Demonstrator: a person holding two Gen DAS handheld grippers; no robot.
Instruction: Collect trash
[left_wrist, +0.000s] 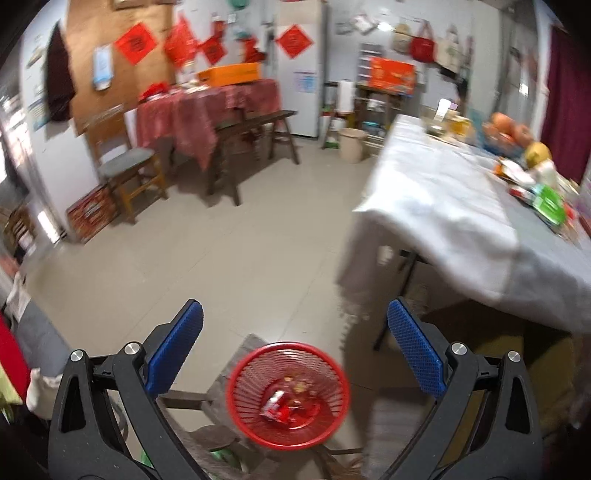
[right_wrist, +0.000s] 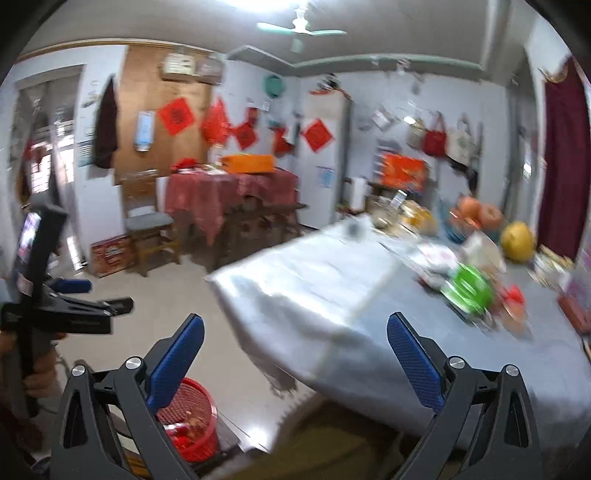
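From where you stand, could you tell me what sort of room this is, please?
Most likely a home dining or living room: a white-clothed table carrying fruit and snack packets, a tall white refrigerator, and red paper decorations on the wall.

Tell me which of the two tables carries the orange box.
The far table with the red patterned cloth, against the back wall, carries the orange box. The near table under the pale cloth holds fruit and packets instead.

Tiled floor (left_wrist: 229, 236), white-clothed table (right_wrist: 332, 295), red wall decorations (left_wrist: 135, 42).
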